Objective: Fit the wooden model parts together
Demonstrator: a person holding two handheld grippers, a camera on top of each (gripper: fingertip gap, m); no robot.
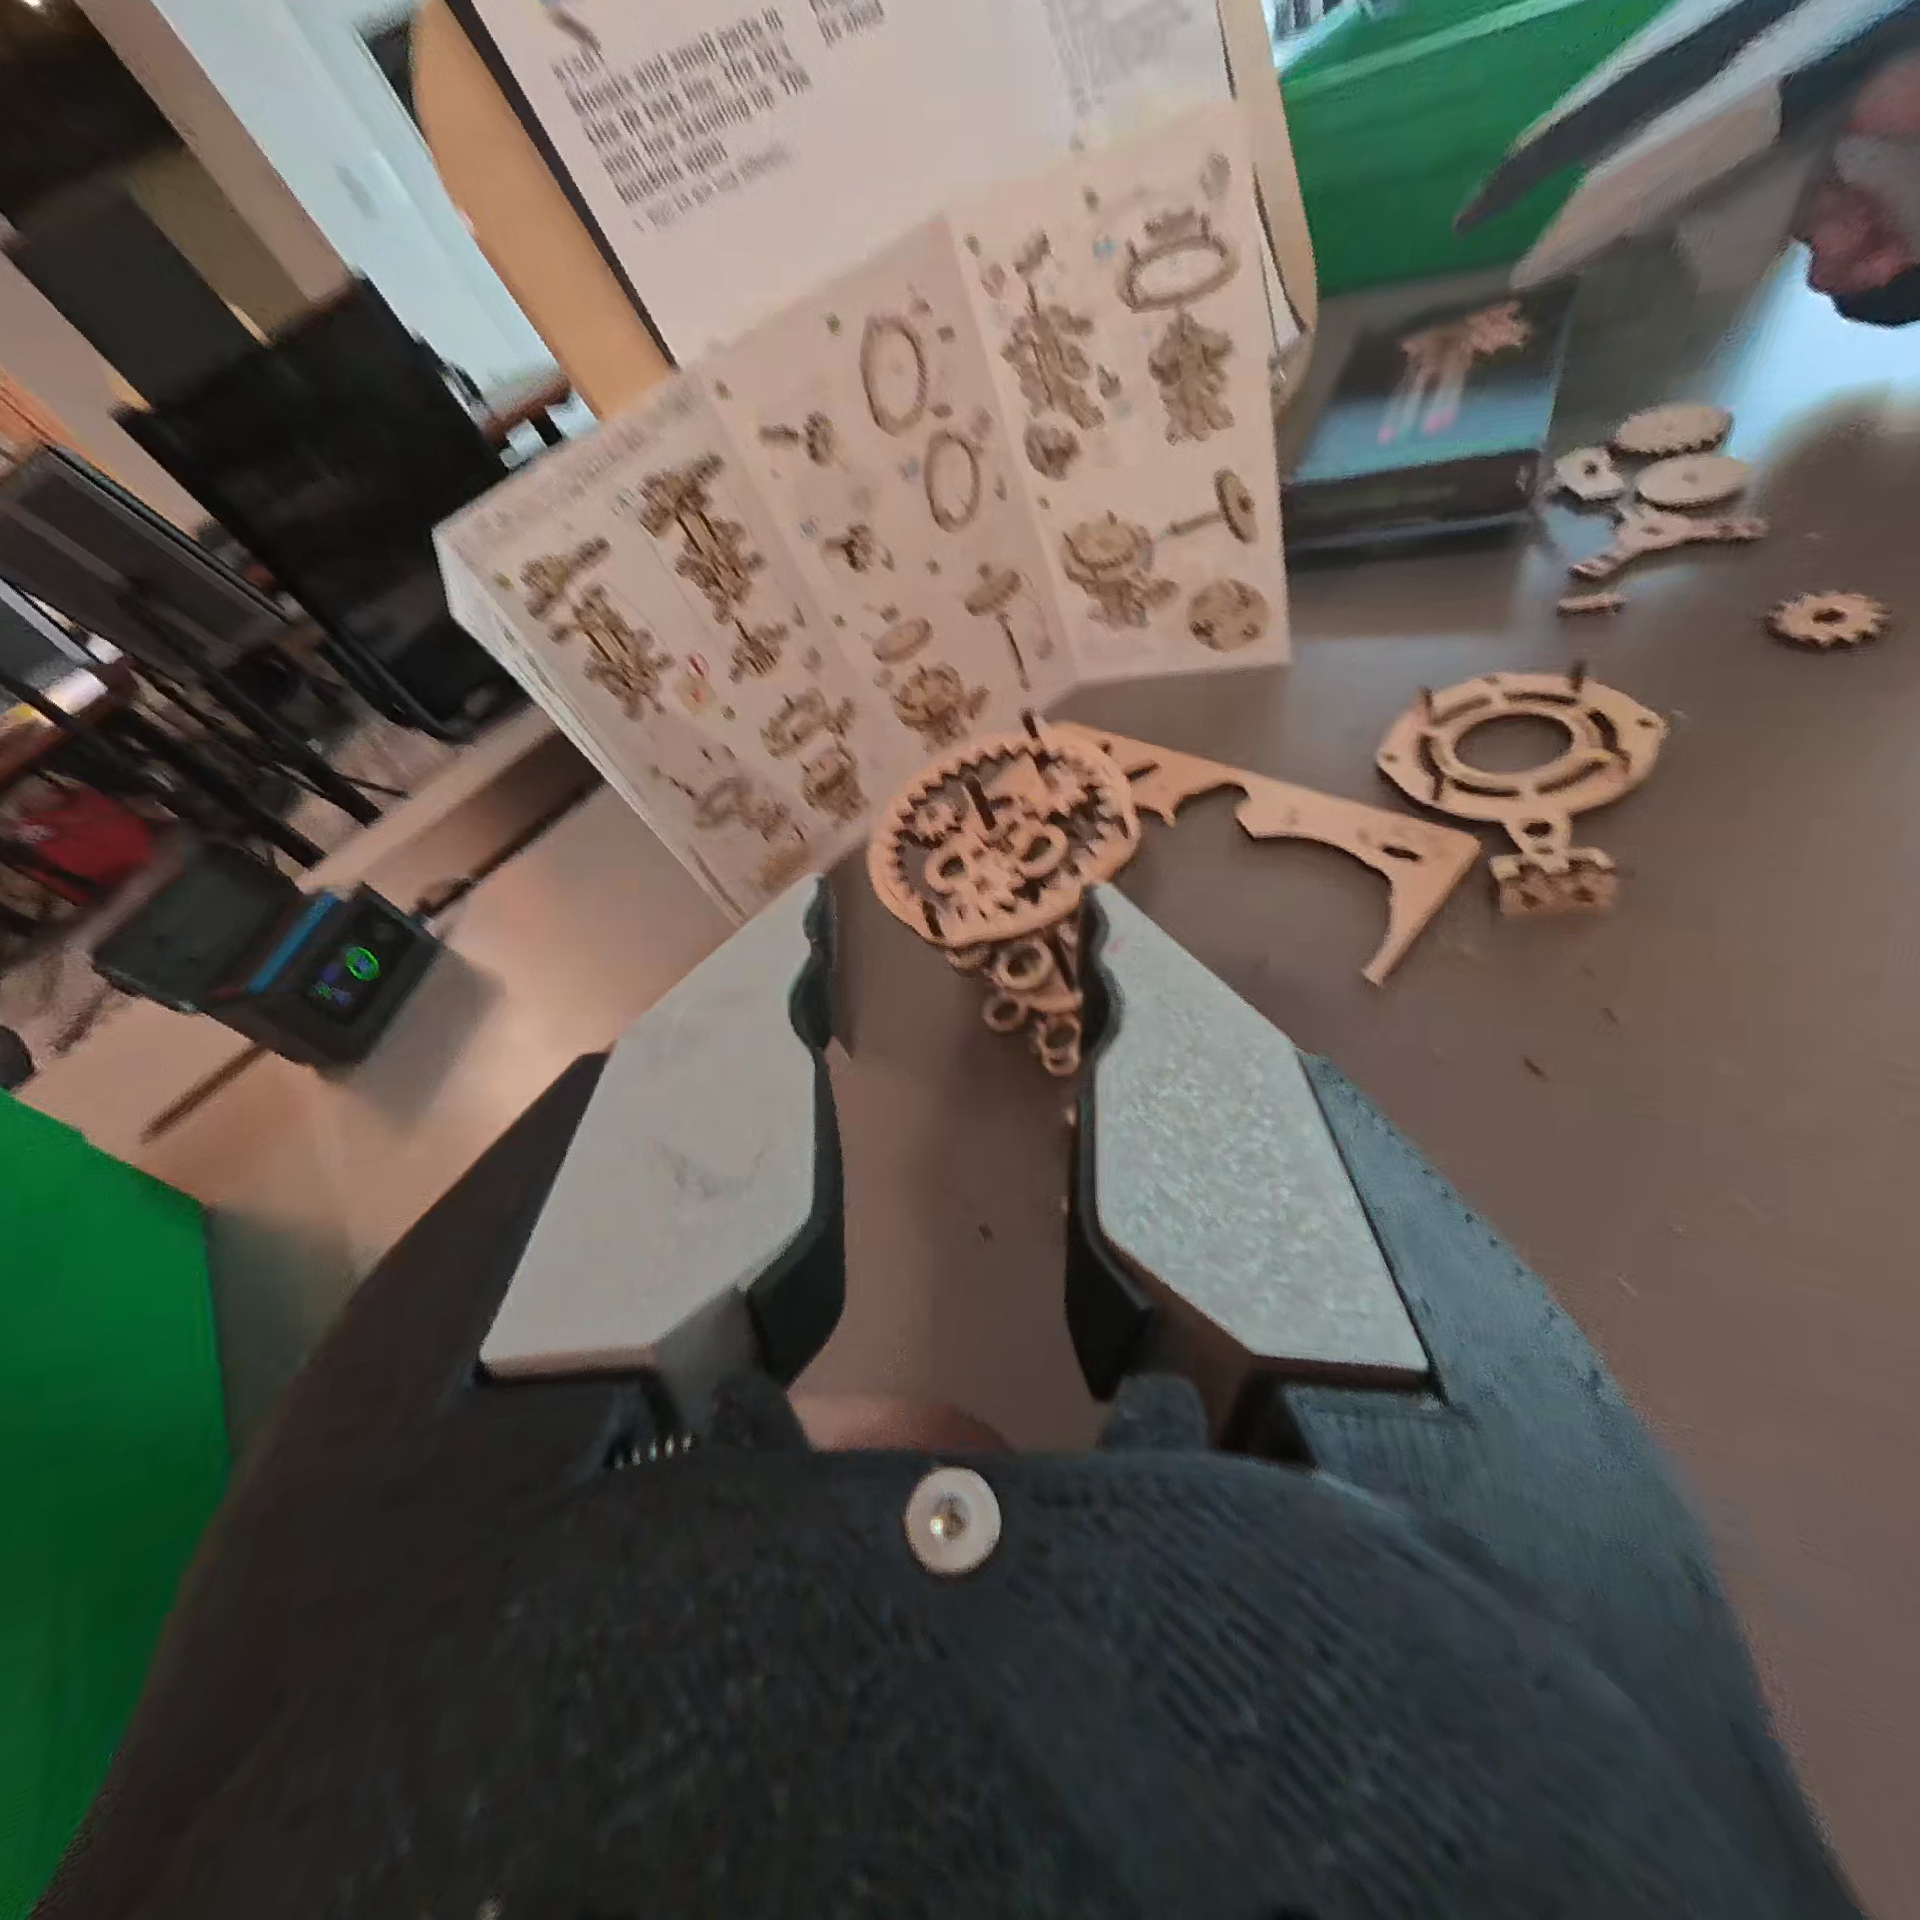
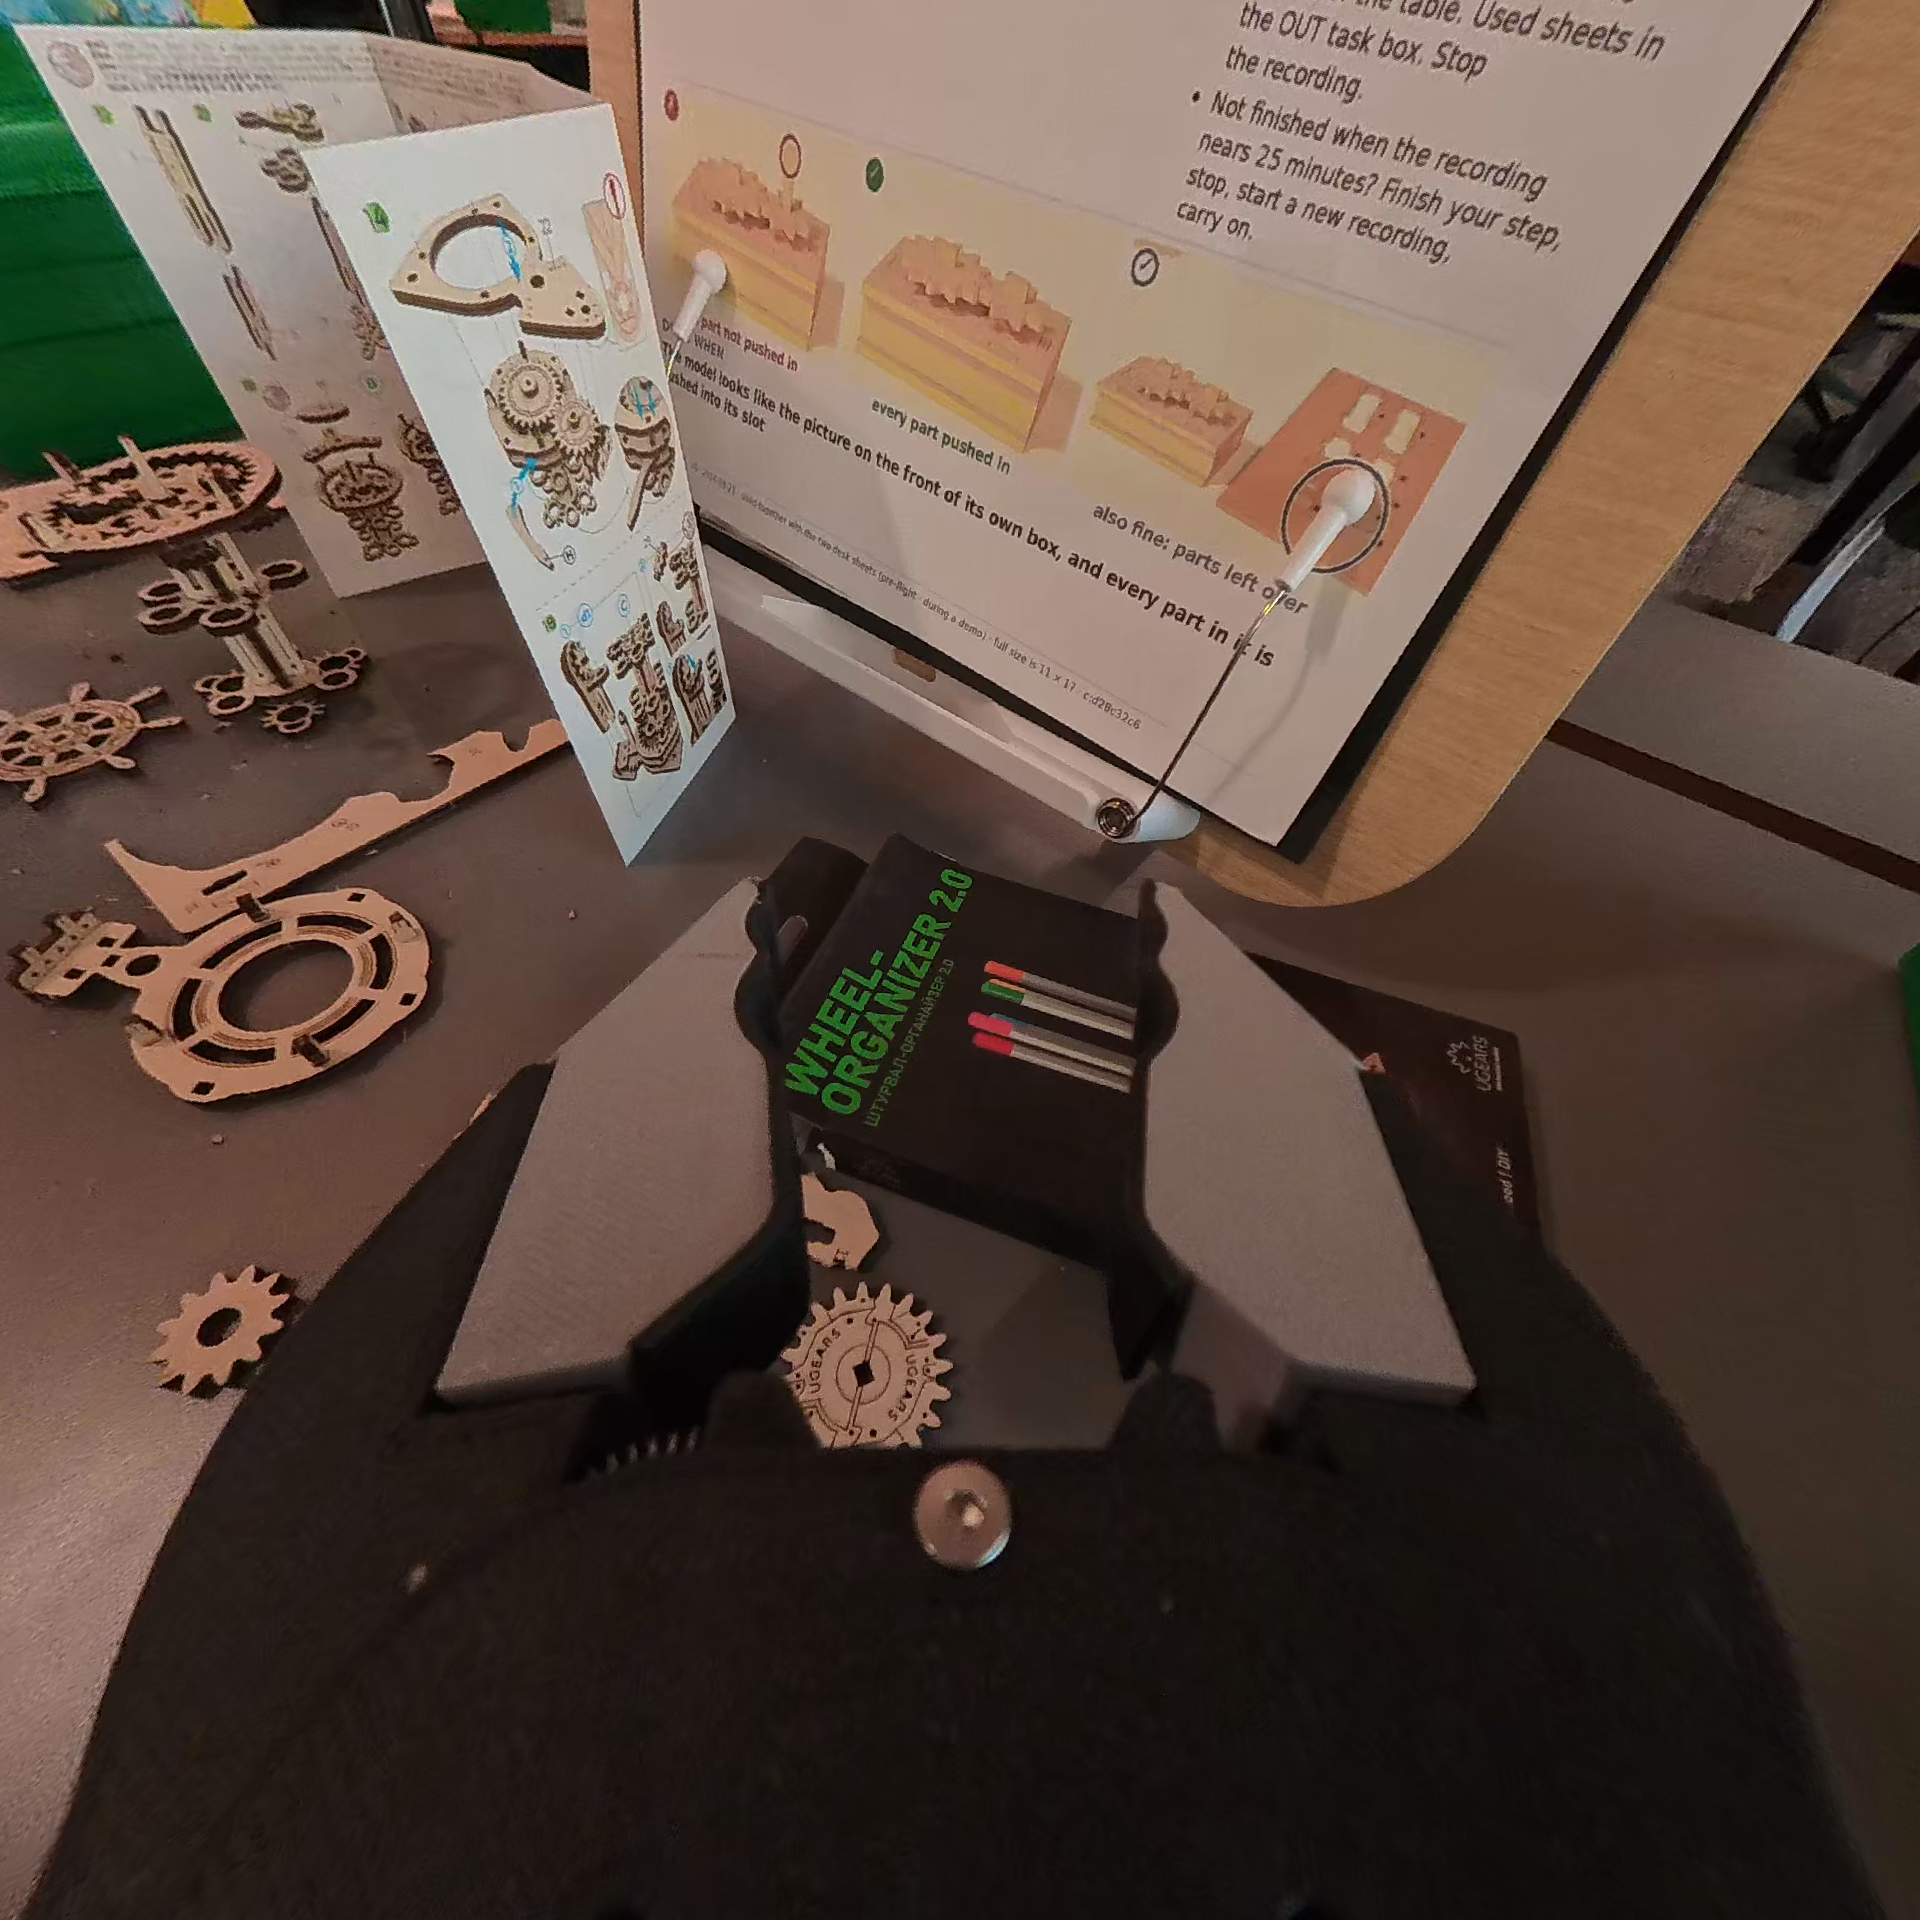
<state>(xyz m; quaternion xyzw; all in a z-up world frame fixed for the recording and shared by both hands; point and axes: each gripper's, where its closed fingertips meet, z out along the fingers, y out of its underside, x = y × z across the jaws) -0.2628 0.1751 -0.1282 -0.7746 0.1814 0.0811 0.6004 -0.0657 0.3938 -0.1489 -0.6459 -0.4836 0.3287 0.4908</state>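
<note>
A part-built wooden gear assembly [image 1: 997, 831], a toothed plate on a column of rings, stands on the grey table [image 1: 1558, 1195]. My left gripper [image 1: 956, 914] is open and empty, and the column sits close to its right fingertip; I cannot tell if they touch. The assembly also shows far left in the right wrist view [image 2: 156, 520]. My right gripper [image 2: 956, 935] is open and empty, hovering over a black box [image 2: 966, 1039]. A wooden gear [image 2: 868, 1361] lies on the table under it. A ring-shaped plate [image 2: 270, 987] and a long curved piece [image 2: 343, 821] lie to its left.
A folded instruction leaflet [image 1: 883, 540] stands behind the assembly, and a large printed board [image 2: 1143, 312] leans behind the box. A small gear [image 2: 218, 1330], a wheel-shaped part [image 2: 68, 738] and a heap of gears [image 1: 1662, 468] lie loose. The table edge drops off at the left [image 1: 499, 790]. There is about 30 cm between the tips of the two grippers. To the wooden gear [image 2: 868, 1361]: right tips about 9 cm, left tips about 30 cm.
</note>
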